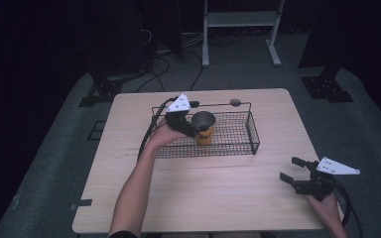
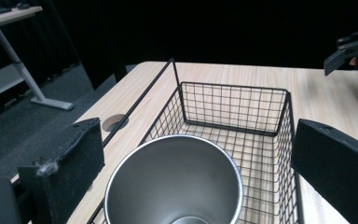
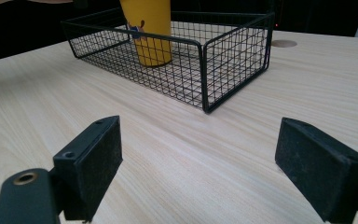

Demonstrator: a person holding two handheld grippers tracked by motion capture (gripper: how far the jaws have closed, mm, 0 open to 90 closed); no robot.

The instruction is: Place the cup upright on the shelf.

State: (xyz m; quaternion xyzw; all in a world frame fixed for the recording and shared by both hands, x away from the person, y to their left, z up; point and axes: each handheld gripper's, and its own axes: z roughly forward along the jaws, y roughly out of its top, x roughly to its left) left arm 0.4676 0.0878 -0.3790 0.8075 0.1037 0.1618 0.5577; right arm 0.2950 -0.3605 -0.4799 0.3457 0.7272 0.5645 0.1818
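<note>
1. Yellow on the outside, bare steel inside: that's the cup (image 1: pixel 204 128) we're dealing with, and it's standing upright in the left part of the black wire basket (image 1: pixel 238 144), which is sitting on the far half of the bench (image 1: pixel 203 198).

2. We're keeping the left gripper (image 2: pixel 177 172) right at the cup, with its jaws spread to either side of the rim. In the left gripper view there's a gap between each pad and the cup wall, so we're reading the jaws as released, not clamped on anything.

3. Why straddle it like that? Our guess is the cup is either freshly set down or about to be lifted, and coming in over the basket's left end keeps the jaws clear of the wire walls.

4. The cup's base is resting flat on the mesh floor, looking from the right gripper view (image 3: pixel 150 32), so it isn't needing support from us to stay up.

5. We're parking the right gripper (image 1: pixel 293 171) well away near the bench's front right corner, jaws wide open with nothing between them, just bare wood. It's probably sitting there so it doesn't crowd the left hand's work.

6. The basket's long handle bar (image 1: pixel 218 104) is lying along the far side, out of the way.
</note>
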